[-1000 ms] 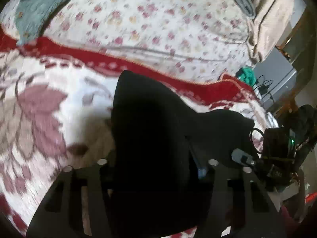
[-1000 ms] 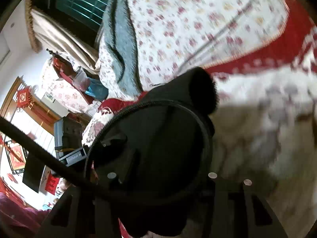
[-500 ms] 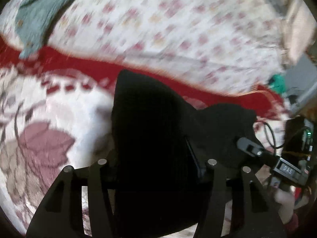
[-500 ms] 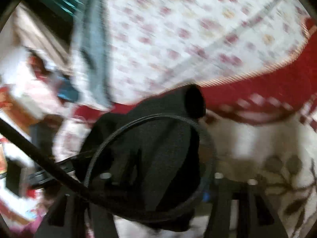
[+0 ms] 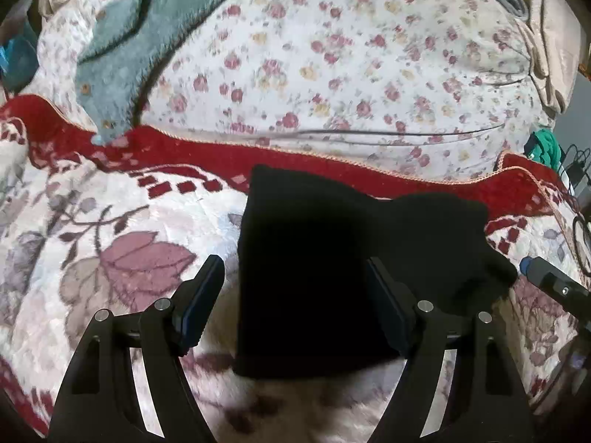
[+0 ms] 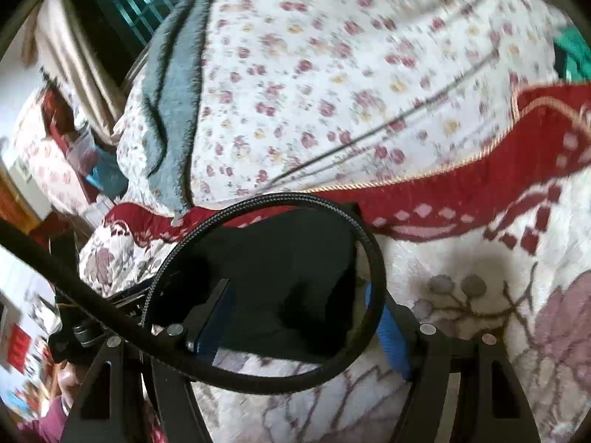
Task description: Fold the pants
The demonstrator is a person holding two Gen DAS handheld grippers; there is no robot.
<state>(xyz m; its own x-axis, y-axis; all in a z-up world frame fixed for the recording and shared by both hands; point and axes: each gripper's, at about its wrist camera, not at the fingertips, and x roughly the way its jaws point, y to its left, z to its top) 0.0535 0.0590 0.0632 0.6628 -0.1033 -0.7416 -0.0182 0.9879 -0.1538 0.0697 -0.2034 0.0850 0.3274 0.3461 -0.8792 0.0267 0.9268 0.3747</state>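
The black pants lie folded into a compact bundle on the floral blanket. My left gripper is open, its fingers spread either side of the bundle's near part without gripping it. In the right wrist view the pants lie just ahead of my right gripper, which is open with its blue pads apart on either side of the cloth. The right gripper's finger shows at the right edge of the left wrist view.
A flowered quilt is heaped behind the pants, with a teal fleece garment on it. A black cable loop hangs across the right wrist view. Chargers and a green item lie at the far right.
Both grippers have opened and let go of the pants. The bundle has dropped onto the blanket and both grippers have drawn back a little.
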